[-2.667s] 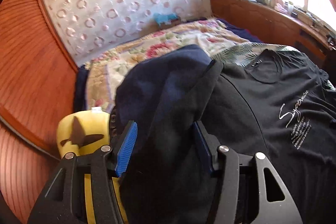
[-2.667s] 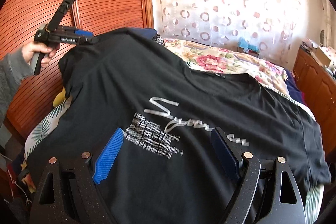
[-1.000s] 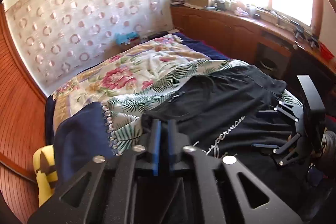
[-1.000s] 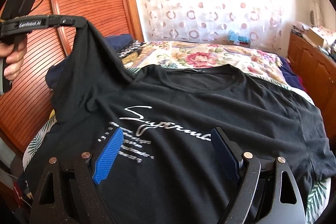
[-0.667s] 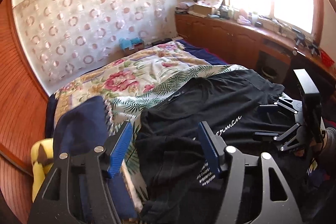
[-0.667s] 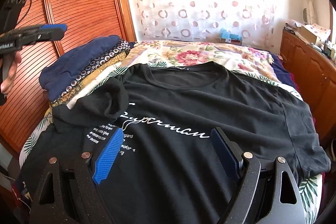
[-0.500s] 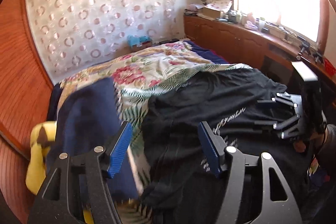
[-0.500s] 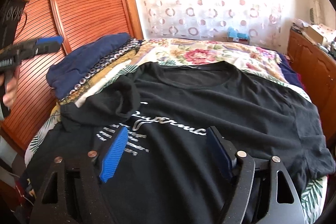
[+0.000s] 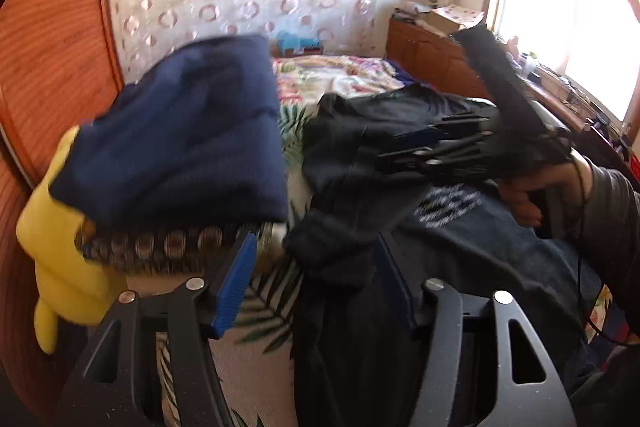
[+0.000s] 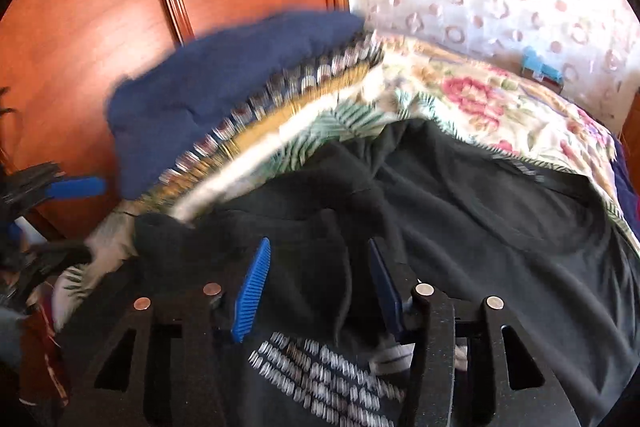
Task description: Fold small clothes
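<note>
Left hand-held gripper [image 9: 316,279] points down at the near edge of the bed [image 9: 340,75], blue pads apart, after closing slightly in the last half second; a rumpled fold of the black T-shirt [image 9: 352,211] lies between the pads, but the pads do not press on it. Right hand-held gripper [image 10: 316,283] also angled downward over the shirt, jaws partly apart and just now closing in; a ridge of bunched black cloth lies between them, contact with the pads cannot be judged through the blur. In the left wrist view that same gripper reaches in from the right, carried by a hand [image 9: 540,191] in a grey sleeve [image 9: 616,227], its fingers level above the shirt. T-shirt is spread across the bed's leaf-print cover [image 10: 344,123], chest side up, white lettering [image 10: 320,379] visible near the right gripper; its left sleeve and shoulder area is gathered into a loose heap, the rest lying fairly flat toward the far side. Just beside the heap, a stack of folded clothes, navy piece [image 9: 180,139] on top, patterned trim [image 9: 160,247] under it. Yellow plush toy [image 9: 60,255] wedged against the stack by the wooden wardrobe [image 10: 100,7]. Both views blurred.
</note>
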`<state>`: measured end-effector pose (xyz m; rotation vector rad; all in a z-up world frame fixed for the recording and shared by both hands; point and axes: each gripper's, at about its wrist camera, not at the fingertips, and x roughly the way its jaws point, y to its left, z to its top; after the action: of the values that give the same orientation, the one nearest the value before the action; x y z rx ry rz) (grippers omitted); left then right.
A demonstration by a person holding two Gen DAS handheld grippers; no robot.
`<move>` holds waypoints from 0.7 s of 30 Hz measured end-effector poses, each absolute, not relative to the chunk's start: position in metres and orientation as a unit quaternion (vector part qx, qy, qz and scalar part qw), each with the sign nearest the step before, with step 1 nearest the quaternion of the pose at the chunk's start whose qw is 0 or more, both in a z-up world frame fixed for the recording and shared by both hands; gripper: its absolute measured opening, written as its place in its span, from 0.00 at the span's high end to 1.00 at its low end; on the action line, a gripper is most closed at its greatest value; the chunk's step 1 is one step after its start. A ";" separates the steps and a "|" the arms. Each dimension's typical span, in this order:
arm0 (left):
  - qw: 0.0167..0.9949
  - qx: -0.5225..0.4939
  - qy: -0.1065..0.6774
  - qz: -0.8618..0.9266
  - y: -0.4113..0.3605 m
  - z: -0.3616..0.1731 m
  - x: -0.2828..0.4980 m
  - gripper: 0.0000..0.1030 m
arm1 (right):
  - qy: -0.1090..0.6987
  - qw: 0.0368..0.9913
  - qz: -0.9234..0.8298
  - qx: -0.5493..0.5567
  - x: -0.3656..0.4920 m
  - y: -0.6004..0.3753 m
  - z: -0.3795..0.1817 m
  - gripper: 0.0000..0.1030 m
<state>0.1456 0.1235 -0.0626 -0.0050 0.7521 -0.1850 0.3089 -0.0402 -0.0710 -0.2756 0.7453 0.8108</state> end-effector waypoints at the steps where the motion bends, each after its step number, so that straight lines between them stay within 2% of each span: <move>1: 0.926 -0.008 0.367 -0.089 0.125 -0.067 0.143 0.40 | 0.362 0.840 0.379 -0.142 0.316 -0.032 -0.078 0.56; 3: 0.924 -0.021 0.371 -0.090 0.127 -0.075 0.140 0.40 | 0.375 0.837 0.365 -0.160 0.325 -0.020 -0.090 0.65; 4: 0.924 -0.023 0.372 -0.090 0.128 -0.077 0.139 0.40 | 0.366 0.840 0.366 -0.162 0.326 -0.018 -0.089 0.84; 5: 0.923 -0.024 0.374 -0.090 0.128 -0.080 0.139 0.40 | 0.363 0.837 0.376 -0.160 0.324 -0.018 -0.087 0.94; 14: 0.923 -0.033 0.370 -0.099 0.117 -0.082 0.145 0.40 | 0.264 0.866 0.409 -0.116 0.273 -0.090 -0.056 0.96; 21: 0.920 -0.030 0.379 -0.099 0.102 -0.092 0.162 0.41 | 0.275 0.880 0.370 -0.117 0.263 -0.125 -0.073 0.96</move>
<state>0.1620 0.1022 -0.0917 -0.0611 0.7779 -0.2032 0.2630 -0.1254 -0.0726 -0.2440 0.5728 0.7709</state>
